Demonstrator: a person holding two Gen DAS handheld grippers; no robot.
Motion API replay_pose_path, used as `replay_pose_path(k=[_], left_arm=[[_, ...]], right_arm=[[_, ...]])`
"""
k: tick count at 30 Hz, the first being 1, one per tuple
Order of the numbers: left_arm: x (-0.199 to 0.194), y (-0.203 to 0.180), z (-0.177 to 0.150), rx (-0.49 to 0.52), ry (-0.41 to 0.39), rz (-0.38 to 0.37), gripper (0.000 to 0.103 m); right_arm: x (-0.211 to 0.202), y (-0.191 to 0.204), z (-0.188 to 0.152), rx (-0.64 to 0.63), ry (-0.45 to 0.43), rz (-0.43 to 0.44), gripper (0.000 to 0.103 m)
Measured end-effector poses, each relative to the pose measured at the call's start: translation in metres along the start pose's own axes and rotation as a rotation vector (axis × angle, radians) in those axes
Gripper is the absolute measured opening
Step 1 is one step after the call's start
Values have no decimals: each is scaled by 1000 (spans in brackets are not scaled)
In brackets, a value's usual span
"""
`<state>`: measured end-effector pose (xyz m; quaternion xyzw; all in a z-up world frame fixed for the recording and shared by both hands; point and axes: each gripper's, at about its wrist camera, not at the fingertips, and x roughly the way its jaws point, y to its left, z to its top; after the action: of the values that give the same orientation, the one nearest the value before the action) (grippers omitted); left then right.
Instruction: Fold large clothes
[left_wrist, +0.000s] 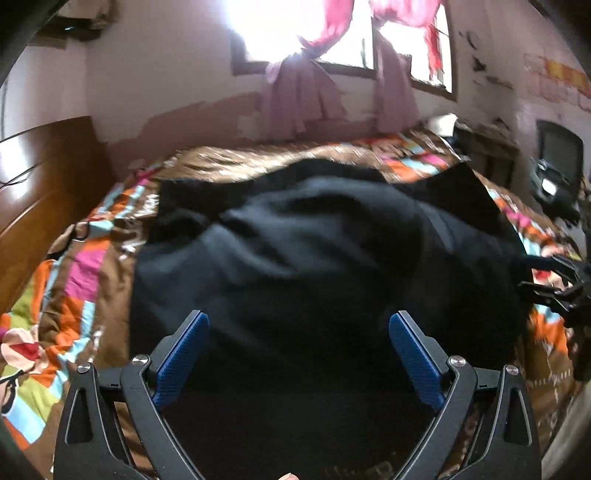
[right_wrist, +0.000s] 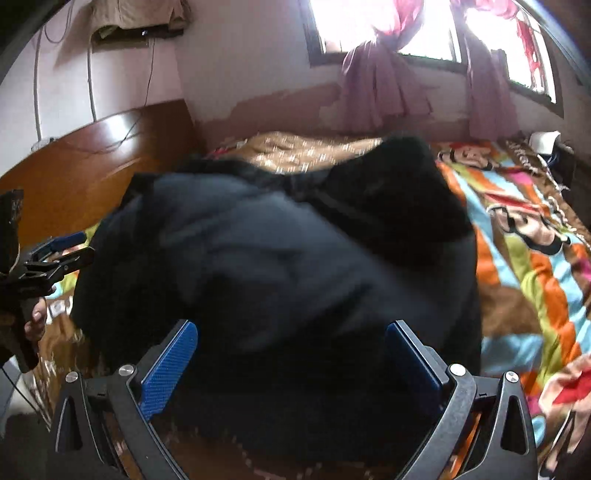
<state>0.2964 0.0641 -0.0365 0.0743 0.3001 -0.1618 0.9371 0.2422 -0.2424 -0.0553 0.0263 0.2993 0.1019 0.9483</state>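
Okay, both tools wide apart, nothing pinched. Left tool (left_wrist: 298, 325) hovers over the near edge of the black garment (left_wrist: 314, 251), blue pads (left_wrist: 183, 360) spread w/ dark cloth showing between them but not clamped. Right tool (right_wrist: 291, 334) same story, pads apart above the same garment. Garment lies bunched in a heap on the bed, on the colourful patterned bedspread (right_wrist: 528, 266). Wooden headboard (left_wrist: 40, 177) at left, pink curtains (right_wrist: 384, 88) by the window behind. Pics a bit blurred.
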Motion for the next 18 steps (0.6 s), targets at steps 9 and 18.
replay_pose_path(k=[9, 18], left_arm=[[43, -10, 6, 15, 63, 21, 97], [79, 15, 33, -48, 63, 54, 102]], right_arm=[[46, -1, 7, -28, 41, -13, 103], [95, -15, 46, -30, 59, -36, 103]])
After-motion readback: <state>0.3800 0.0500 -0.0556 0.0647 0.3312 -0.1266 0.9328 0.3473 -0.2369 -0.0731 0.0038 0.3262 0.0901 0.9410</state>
